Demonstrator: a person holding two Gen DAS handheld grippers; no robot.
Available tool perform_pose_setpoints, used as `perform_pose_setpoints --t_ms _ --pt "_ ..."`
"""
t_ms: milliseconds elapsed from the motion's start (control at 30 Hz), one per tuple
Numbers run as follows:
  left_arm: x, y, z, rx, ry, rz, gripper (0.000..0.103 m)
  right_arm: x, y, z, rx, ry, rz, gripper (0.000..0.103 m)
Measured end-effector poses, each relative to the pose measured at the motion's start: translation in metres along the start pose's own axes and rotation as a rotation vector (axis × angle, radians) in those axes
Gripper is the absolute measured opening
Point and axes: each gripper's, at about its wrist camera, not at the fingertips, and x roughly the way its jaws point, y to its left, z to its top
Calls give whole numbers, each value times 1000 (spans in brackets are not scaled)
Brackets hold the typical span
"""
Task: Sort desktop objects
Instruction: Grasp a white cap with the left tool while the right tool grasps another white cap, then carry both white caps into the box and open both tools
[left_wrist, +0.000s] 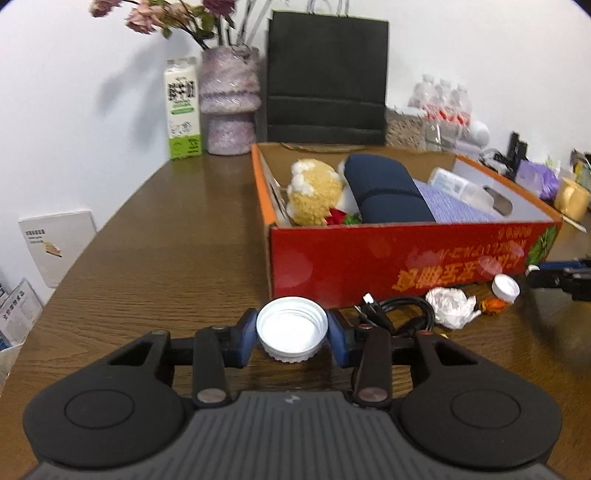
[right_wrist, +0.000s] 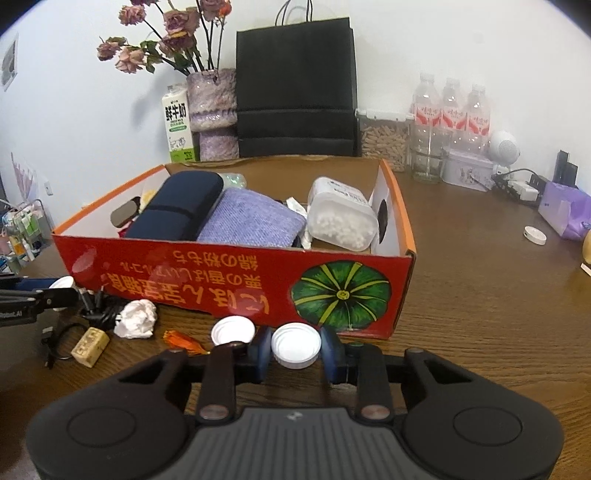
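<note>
White plastic is what each hand-held gripper clamps: the left hand-held gripper (left_wrist: 291, 332) has its blue pads pressed on a large screw cap (left_wrist: 291, 328), open side up, just in front of the red cardboard box (left_wrist: 369, 258). The right hand-held gripper (right_wrist: 295, 349) pinches a smaller white cap (right_wrist: 295, 345) before the same box, near the printed green pumpkin (right_wrist: 341, 293). Orange Japanese lettering runs upside down across the box front; it cannot be read for certain. Between the two caps, along the box front on the wooden worktop (left_wrist: 166, 258), lie a crumpled tissue (right_wrist: 136, 318), a black cable (left_wrist: 402, 314) and a third cap (right_wrist: 232, 330). Behind the box stands a milk carton (right_wrist: 178, 125) with Chinese characters.
</note>
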Motion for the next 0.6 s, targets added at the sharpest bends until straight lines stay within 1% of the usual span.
perform_pose_setpoints --t_ms 133,333,467,600 --pt "-17 3 1 -33 -61 35 40 -13 4 1 -5 -28 2 27" --pt "-50 2 17 -64 -185 68 40 -42 11 12 -14 -117 13 27" --pt "-60 -8 36 -59 -251 47 40 -52 14 27 -15 -169 12 27" --pt "-58 -22 52 -47 -293 20 40 -50 16 45 -16 -203 -1 27"
